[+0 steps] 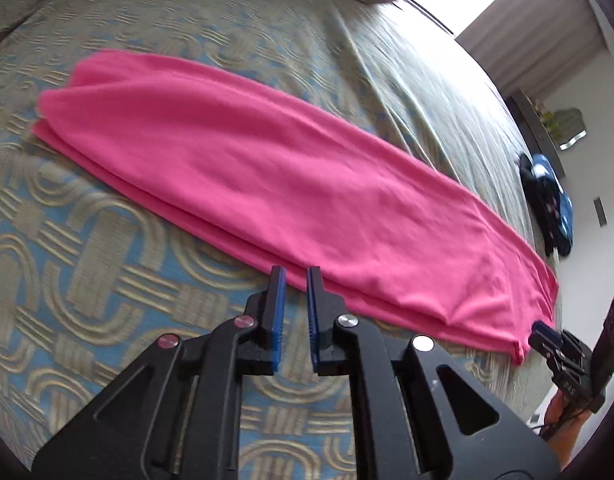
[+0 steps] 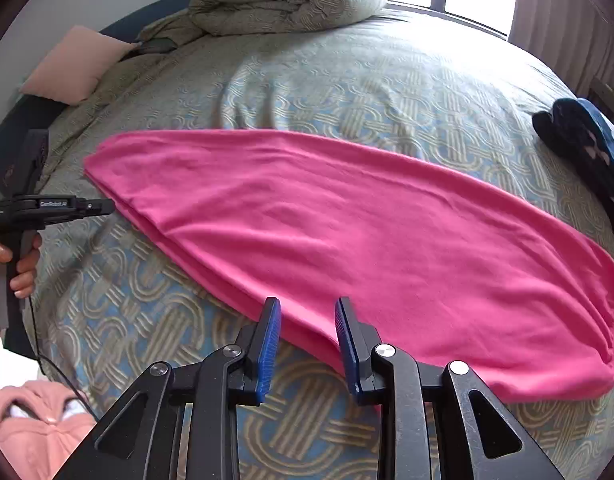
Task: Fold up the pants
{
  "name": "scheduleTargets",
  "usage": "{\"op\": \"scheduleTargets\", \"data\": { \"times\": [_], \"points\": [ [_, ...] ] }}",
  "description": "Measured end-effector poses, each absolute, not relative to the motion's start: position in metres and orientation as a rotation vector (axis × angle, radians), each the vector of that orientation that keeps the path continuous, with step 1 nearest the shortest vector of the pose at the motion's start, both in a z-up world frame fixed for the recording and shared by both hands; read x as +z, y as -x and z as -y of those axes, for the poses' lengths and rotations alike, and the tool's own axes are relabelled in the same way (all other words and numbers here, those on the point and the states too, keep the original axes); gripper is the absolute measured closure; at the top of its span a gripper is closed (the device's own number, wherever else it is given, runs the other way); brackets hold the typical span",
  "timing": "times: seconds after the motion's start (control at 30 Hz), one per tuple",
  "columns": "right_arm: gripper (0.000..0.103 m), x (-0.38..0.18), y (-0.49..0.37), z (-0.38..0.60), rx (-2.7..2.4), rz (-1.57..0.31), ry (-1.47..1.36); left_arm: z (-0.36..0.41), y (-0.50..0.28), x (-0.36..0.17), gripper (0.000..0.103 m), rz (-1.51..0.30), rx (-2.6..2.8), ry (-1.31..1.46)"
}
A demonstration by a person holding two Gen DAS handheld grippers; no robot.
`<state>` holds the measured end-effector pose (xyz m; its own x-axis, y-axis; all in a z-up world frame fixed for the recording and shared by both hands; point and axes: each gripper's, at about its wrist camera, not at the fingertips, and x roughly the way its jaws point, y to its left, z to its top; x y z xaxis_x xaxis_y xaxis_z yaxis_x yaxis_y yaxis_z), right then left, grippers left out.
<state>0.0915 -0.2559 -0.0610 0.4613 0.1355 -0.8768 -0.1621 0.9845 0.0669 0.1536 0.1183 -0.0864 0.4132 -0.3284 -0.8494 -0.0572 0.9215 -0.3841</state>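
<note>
1. Two hand-held grippers hover over a bed (image 2: 347, 92) with a patterned cover, where pink pants (image 2: 347, 232) lie flat, already folded lengthwise into one long narrow strip.
2. Seen by the right wrist camera, the strip's long axis runs from the upper left down to the lower right, with the elastic waistband at the right end.
3. The right hand-held gripper (image 2: 307, 340) sits at the near long edge, close to the waist end; its jaws are spread, and the pink edge lies just ahead of and between the fingertips, not pinched.
4. The left hand-held gripper (image 1: 295, 300) is beside the same near edge in its own view, jaws slightly apart with only bedcover between them, holding nothing.
5. In the right wrist view the left hand-held gripper points at the narrow leg end on the left, so it looks nearer the leg hems and the right one nearer the waist.
6. The fabric looks soft and thin, mostly smooth with faint creases, its layers stacked evenly along the near edge.
7. My judgement: the next fold needs one end carried along the strip toward the other.
</note>
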Motion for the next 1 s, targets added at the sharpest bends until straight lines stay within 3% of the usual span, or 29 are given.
{"op": "scheduleTargets", "data": {
  "times": [0.1,0.3,0.47,0.63,1.0],
  "points": [
    [0.068,-0.055,-0.113,0.225,0.238,-1.067,0.049,-0.172,-0.161,-0.078,0.077,-1.071,-0.058,0.447],
    [0.066,-0.041,-0.179,0.132,0.4,-1.051,0.111,-0.244,-0.156,-0.079,0.077,-0.999,0.048,0.554],
    [0.066,-0.023,-0.255,0.028,0.544,-1.017,0.176,-0.26,-0.151,-0.078,0.077,-0.954,0.012,0.57],
    [0.066,-0.044,-0.324,-0.081,0.653,-1.108,0.258,-0.269,-0.151,-0.08,0.077,-0.927,-0.026,0.569],
    [0.066,-0.094,-0.346,-0.176,0.735,-1.16,0.425,-0.287,-0.165,-0.095,0.077,-0.893,-0.165,0.658]
  ]
}}
